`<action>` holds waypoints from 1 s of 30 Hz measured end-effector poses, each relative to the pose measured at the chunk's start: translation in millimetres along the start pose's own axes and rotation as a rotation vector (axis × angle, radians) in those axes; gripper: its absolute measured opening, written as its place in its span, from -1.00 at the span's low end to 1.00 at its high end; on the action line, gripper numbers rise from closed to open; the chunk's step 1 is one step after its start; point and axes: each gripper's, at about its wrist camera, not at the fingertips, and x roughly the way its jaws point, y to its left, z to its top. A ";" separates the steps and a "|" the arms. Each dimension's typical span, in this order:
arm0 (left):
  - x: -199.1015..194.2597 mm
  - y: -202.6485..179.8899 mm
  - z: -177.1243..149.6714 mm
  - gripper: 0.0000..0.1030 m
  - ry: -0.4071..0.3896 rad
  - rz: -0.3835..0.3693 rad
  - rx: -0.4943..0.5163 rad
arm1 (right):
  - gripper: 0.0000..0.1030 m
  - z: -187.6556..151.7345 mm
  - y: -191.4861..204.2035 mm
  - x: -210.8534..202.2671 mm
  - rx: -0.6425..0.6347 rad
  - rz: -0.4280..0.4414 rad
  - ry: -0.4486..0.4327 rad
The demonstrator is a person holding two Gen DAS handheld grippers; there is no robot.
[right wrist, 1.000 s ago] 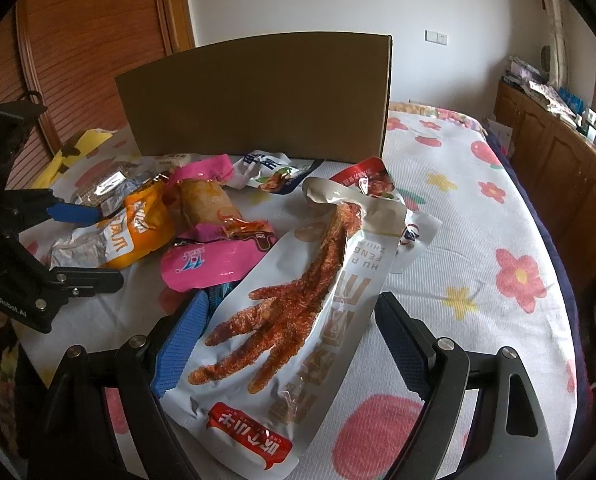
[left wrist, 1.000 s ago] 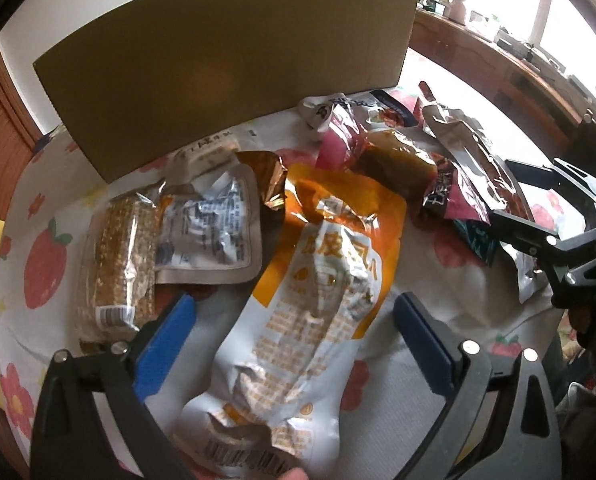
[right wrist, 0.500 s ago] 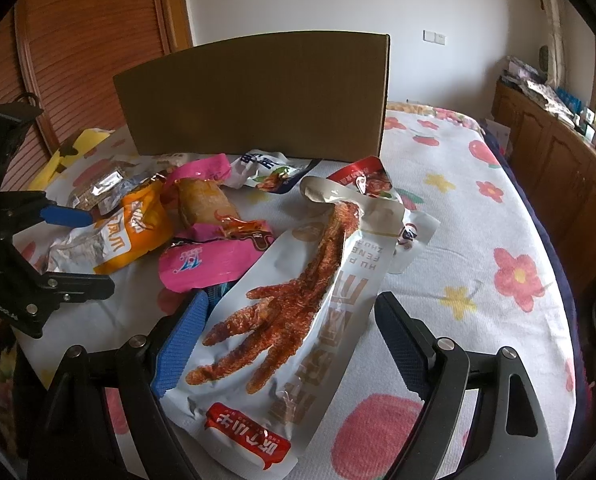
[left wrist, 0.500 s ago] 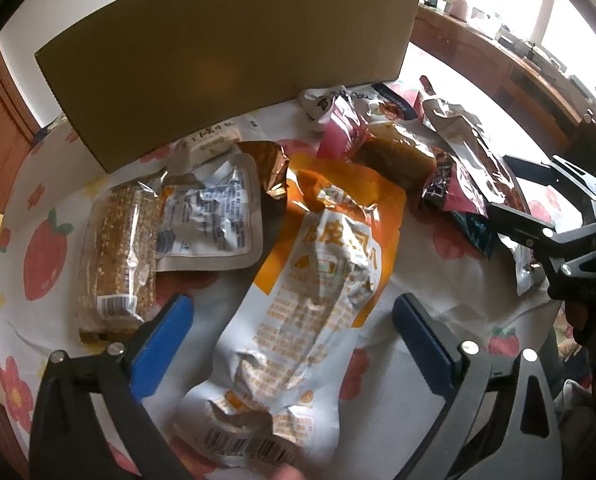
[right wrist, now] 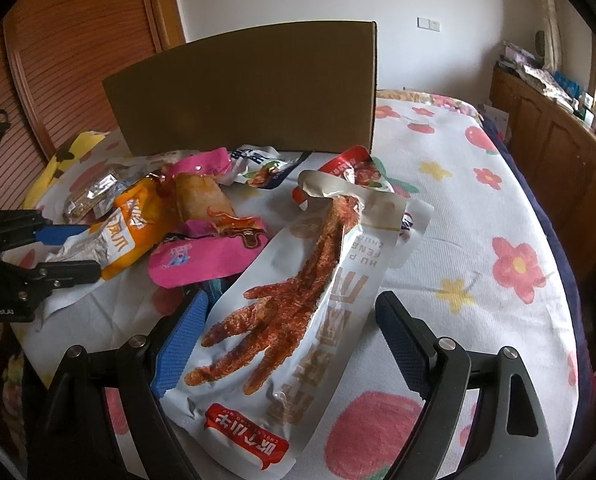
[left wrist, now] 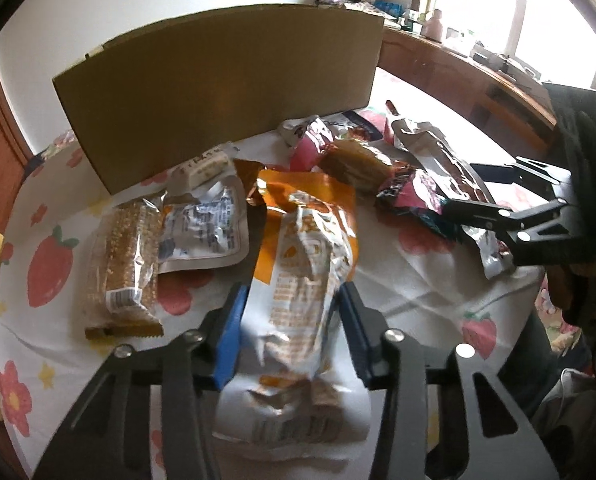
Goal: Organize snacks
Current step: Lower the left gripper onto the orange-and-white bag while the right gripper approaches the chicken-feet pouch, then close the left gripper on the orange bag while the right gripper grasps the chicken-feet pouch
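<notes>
While the snacks lie loose on the flowered bed in front of the box, each gripper straddles one pouch:

Left gripper: nearer the orange pouch, which runs lengthwise straight away from the camera, between the blue fingers.
Left fingers: closing; both pads look pressed against the pouch's sides, and its foil bulges between them. Looks like a pinch across the short axis.
Left neighbours: grain bar and silver pouch lie just beside, apart from the fingers.
Box: stands behind the pile, its opening hidden; probably where the snacks go.
Right gripper: over the chicken-foot pouch, whose long axis tilts up and to the right.
Right fingers: spread wide; the left pad is touching or nearly touching the pouch edge, the other stands apart. No pinch.
</notes>
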 end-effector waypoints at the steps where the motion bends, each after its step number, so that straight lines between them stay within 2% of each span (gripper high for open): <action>1: -2.1 -0.7 -1.1 -0.21 -0.002 -0.001 0.001 | 0.72 0.1 -0.5 0.4 0.000 -0.004 0.004; 8: -1.1 2.0 -2.1 -0.15 0.004 -0.022 -0.038 | 0.72 0.5 0.9 2.3 -0.013 -0.015 0.019; 12: 7.6 3.1 3.0 0.05 0.012 -0.037 -0.046 | 0.68 -0.1 -1.2 2.1 -0.010 -0.013 0.017; 15: 13.1 -0.2 9.3 0.18 0.013 -0.017 -0.034 | 0.51 -1.0 -3.9 0.2 -0.002 -0.024 0.014; 17: 15.8 -1.6 11.0 0.19 0.006 -0.012 -0.030 | 0.40 -2.1 -6.7 -1.3 -0.001 -0.023 0.013; 18: 16.3 -2.7 11.4 0.13 0.000 -0.011 -0.027 | 0.38 -2.5 -7.6 -2.0 0.000 -0.023 0.014; 19: 15.9 -4.8 10.9 -0.01 -0.008 -0.012 -0.018 | 0.36 -2.9 -8.6 -2.9 0.002 -0.018 0.012; 22: 12.3 -7.8 9.6 -0.13 -0.016 -0.010 -0.008 | 0.33 -5.7 -13.1 -7.4 0.018 -0.008 0.008; 30: -5.6 -3.5 -4.1 -0.22 -0.045 -0.020 -0.043 | 0.24 -8.5 -18.3 -21.5 0.050 0.042 -0.017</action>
